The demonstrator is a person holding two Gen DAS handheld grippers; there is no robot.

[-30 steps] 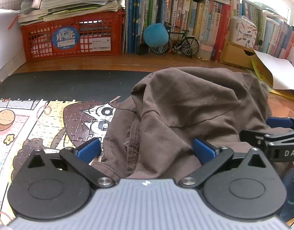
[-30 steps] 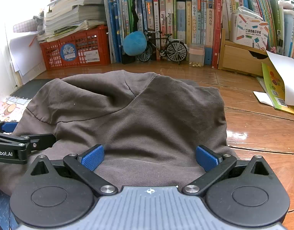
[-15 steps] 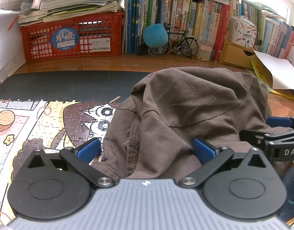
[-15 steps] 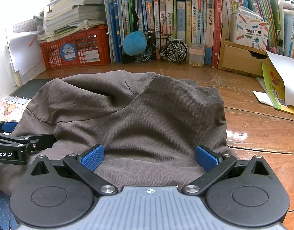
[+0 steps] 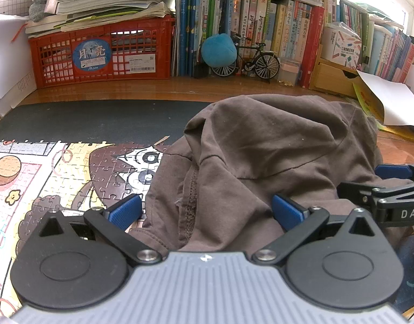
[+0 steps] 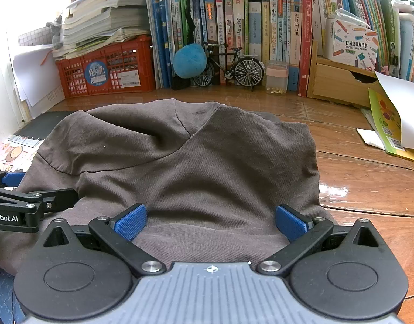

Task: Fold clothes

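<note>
Left wrist view: the left gripper (image 5: pixel 207 212) has its 2 blue-padded fingers (image 5: pixel 124 210) spread wide, nothing pinched between them. The brown garment (image 5: pixel 274 162) lies bunched in a loose heap straight ahead; its near edge with a stitched seam runs in between the fingers, the left pad just beside the cloth edge, the right pad against the cloth. The heap rests partly on a jigsaw puzzle (image 5: pixel 45 178) and partly on a dark mat (image 5: pixel 99 118) laid on the wooden desk (image 5: pixel 153 89). The right gripper (image 5: pixel 390 186) shows at the right edge, sitting low at the garment's right side. Behind: a red crate (image 5: pixel 104 54) with stacked papers on top, a row of books (image 5: pixel 260 27), a blue plush ball (image 5: pixel 219 50) and a model bicycle (image 5: pixel 252 60). Right wrist view: the right gripper (image 6: pixel 211 222) is likewise spread wide, gripping nothing; the garment (image 6: pixel 193 167) fills the gap between its fingers (image 6: pixel 290 225) and both pads touch or sit just at the cloth. The heap shows 1 diagonal fold line across its top. The left gripper (image 6: pixel 26 202) is visible at the left edge against the garment's left side. Bare desk (image 6: pixel 368 183) lies to the right, with loose papers (image 6: pixel 395 124) near a wooden drawer box (image 6: pixel 339 83).
</note>
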